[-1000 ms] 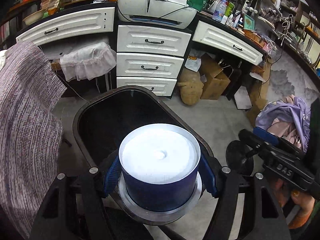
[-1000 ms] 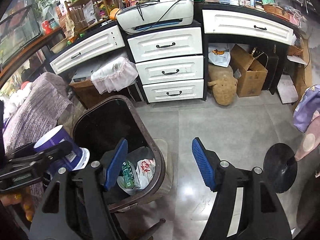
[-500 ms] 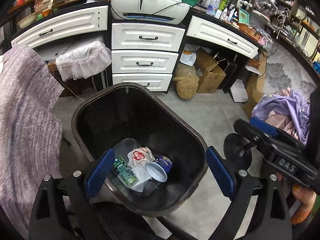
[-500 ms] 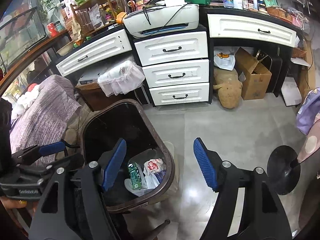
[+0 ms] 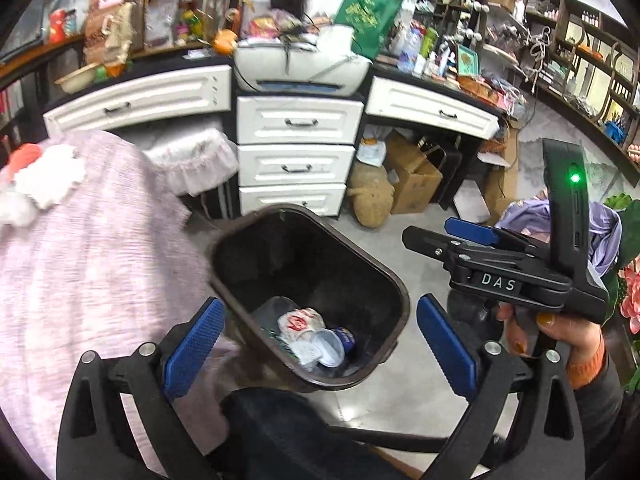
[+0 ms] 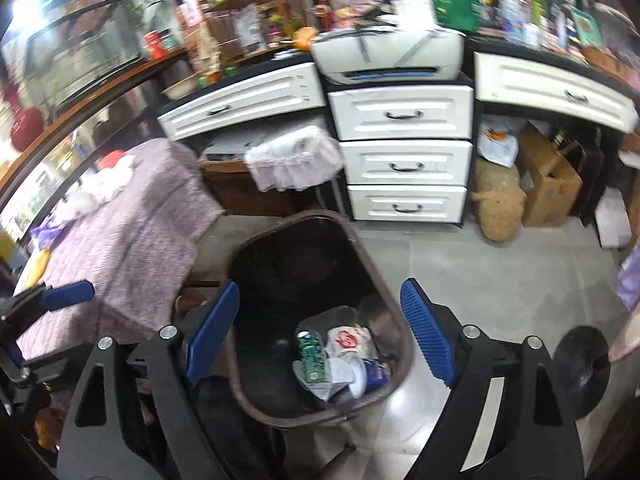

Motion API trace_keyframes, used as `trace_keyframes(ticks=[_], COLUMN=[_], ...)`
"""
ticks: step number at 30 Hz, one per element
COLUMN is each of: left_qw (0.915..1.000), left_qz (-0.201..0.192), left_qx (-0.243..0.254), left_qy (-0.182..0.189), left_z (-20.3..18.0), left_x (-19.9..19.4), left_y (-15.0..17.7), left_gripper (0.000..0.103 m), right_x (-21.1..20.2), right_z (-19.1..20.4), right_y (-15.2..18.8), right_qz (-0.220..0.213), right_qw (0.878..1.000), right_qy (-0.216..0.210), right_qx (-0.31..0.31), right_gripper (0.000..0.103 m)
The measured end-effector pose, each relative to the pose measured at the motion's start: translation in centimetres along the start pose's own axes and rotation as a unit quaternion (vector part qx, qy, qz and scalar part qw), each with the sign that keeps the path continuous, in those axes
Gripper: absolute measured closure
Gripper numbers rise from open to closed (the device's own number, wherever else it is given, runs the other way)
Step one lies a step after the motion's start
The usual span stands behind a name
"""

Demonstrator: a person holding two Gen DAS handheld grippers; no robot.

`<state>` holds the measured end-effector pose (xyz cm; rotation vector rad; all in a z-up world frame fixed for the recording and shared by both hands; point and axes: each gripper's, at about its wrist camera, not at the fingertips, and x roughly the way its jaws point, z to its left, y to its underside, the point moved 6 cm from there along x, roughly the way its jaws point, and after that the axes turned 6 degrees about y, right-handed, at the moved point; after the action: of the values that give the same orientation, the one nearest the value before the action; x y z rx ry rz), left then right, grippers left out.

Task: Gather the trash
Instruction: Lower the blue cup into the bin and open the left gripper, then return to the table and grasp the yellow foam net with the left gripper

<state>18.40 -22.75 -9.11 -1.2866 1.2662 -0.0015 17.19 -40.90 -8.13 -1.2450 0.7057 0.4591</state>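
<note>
A dark brown trash bin (image 5: 394, 292) stands on the floor; it also shows in the right wrist view (image 6: 240, 376). Inside lie the blue paper cup (image 5: 334, 346), a white wrapper (image 5: 300, 320) and a green bottle (image 6: 310, 354). The cup also shows in the right wrist view (image 6: 370, 374). My left gripper (image 5: 316, 350) is open and empty above the bin. My right gripper (image 6: 318, 338) is open and empty above the bin too, and shows from the side in the left wrist view (image 5: 472, 236).
A table under a purple cloth (image 5: 92, 264) stands left of the bin, with something white and red on it (image 5: 36, 184). White drawers (image 5: 296, 160) and a printer (image 5: 300, 66) stand behind. Boxes (image 5: 412, 180) and a sack (image 5: 370, 196) sit on the floor. A black chair (image 5: 288, 436) is below.
One second ago my left gripper held the blue cup over the bin. It opened, the cup dropped in, and both grippers have since risen.
</note>
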Motion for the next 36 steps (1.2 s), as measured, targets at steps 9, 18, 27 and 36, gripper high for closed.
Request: trace_keyframes(ticks=[9,18,27,36], left_qw=[0.9970,0.9829,0.9606,0.9435], left_qz=[-0.041,-0.082,-0.095,-0.076], left_qx=[-0.023,-0.082,-0.146,-0.199], left_qy=[-0.062,-0.143,-0.217,-0.254], left_z=[5.6,13.5,21.5,27.8], left_x=[-7.0,-14.3,-20.2,-22.5], left_y=[1.0,2.6,6.3,9.1], left_gripper=[0.006,0.005,0.005,0.005], right_x=[-2.1,-3.2,-3.4,-2.3], right_z=[8.5,17.4,23.6,26.6], right_y=[-2.1,-2.4,-1.5,-1.2], right_qz=[-0.025,-0.023,-0.014,0.004], right_qw=[0.995,0.979,0.964,0.960], right_qy=[-0.062,-0.123,-0.158,-0.169], right_qx=[-0.079,-0.161,-0.213,-0.225], right_gripper=[0.017,0.017,0.017,0.017])
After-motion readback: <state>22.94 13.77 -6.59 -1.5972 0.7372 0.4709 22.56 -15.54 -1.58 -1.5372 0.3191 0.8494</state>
